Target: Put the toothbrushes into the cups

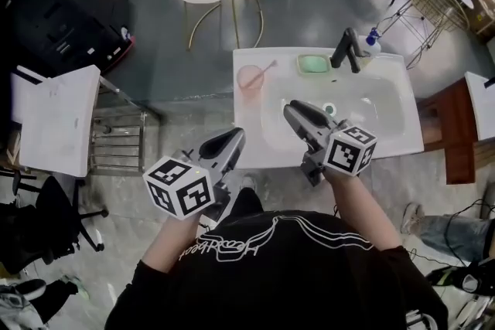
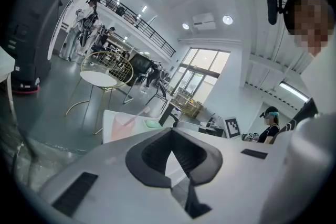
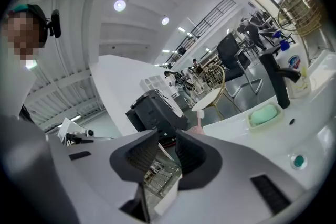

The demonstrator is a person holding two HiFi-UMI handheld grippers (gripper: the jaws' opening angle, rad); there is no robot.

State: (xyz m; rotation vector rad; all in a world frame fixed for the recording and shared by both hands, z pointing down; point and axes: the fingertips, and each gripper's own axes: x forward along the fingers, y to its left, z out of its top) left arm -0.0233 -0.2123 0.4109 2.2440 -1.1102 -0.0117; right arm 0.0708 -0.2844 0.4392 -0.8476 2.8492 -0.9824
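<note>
1. On the white washbasin, at its upper left corner in the head view, stands one pink cup with one pink toothbrush leaning in it.
2. Along the top edge sit one green soap, one black faucet and one bottle partly hidden behind the faucet.
3. There are two grippers. The left gripper has its tips pressed together on nothing, below the basin. The right gripper is slightly spread and empty, over the bowl.
4. In the right gripper view, the cup is mostly hidden behind a jaw.

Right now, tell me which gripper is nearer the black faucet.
Right. The right gripper hovers over the sink, in front and left of the faucet; the left gripper sits at the sink's front left edge, farther off.
</note>
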